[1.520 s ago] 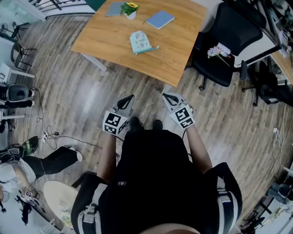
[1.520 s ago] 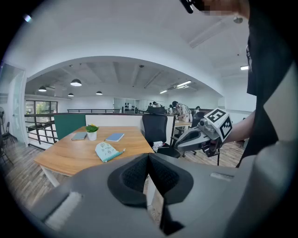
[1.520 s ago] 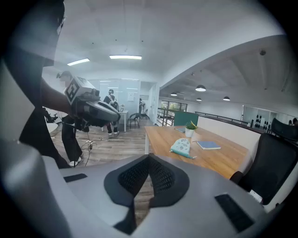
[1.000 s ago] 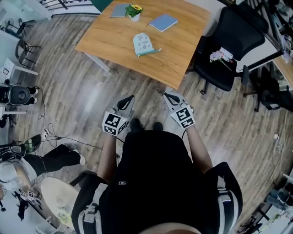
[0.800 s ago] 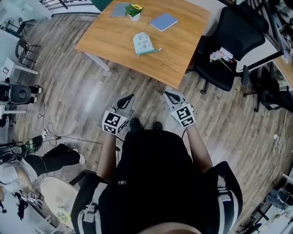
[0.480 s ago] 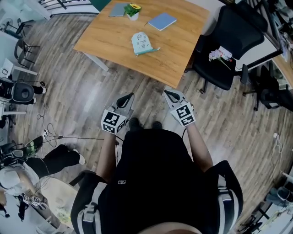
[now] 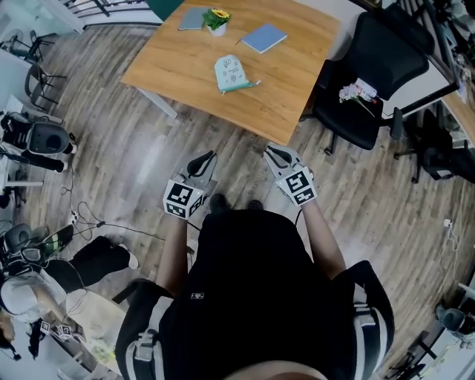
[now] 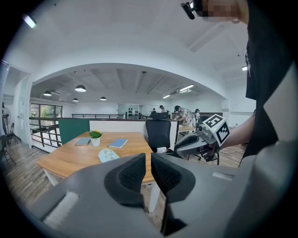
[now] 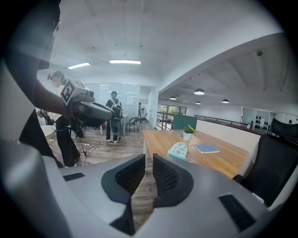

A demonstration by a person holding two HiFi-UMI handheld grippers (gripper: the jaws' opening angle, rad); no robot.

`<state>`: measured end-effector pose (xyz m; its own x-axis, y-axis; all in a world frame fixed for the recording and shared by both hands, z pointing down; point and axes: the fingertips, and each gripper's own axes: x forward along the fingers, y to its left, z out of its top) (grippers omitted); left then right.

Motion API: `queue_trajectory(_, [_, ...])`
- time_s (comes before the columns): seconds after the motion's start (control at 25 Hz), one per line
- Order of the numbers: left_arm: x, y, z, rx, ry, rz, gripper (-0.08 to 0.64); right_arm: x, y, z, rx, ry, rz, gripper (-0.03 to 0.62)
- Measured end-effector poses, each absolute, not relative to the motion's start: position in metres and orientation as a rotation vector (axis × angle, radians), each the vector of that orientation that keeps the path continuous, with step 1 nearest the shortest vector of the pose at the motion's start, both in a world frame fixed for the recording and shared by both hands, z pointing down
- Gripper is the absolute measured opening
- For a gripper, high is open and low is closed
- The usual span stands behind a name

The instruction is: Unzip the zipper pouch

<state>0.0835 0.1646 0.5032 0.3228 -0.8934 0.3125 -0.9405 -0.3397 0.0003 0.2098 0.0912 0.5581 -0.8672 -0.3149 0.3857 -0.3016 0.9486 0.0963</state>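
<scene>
Zipper pouch [image 7: 228,73] lies flat mid-worktop [image 7: 289,82], near a potted plant [image 7: 216,16], untouched and well apart from both tools. Left hand-held gripper [image 7: 208,158] and right hand-held gripper [image 7: 273,153] have jaws just cracked open, released, nothing between. Judgement: step close first, then pin the pouch body with one gripper and pull the zip tab with the other.

We are holding the left gripper [image 7: 201,162] and the right gripper [image 7: 277,155] side by side ahead of us, arms reaching forward, both angling slightly downward. Their fingers [image 8: 133,174] are just opening to narrow slits, with nothing between them.
</scene>
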Motion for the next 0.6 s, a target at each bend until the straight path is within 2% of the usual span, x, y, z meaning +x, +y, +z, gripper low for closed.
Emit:
queue_trajectory(0.16, [0.083,0.165,0.504,2.391,-1.712,0.367,0.063,0.211,0.091,0.563,0.438,-2.699,-0.038,0.089])
queue_trajectory(0.44, [0.076,0.163,0.507,2.369,-1.738,0.369,0.133,0.209,0.088,0.566,0.434,-2.702,-0.01,0.203])
queue_trajectory(0.6, [0.076,0.162,0.509,2.361,-1.741,0.371,0.154,0.207,0.086,0.569,0.426,-2.713,0.011,0.216])
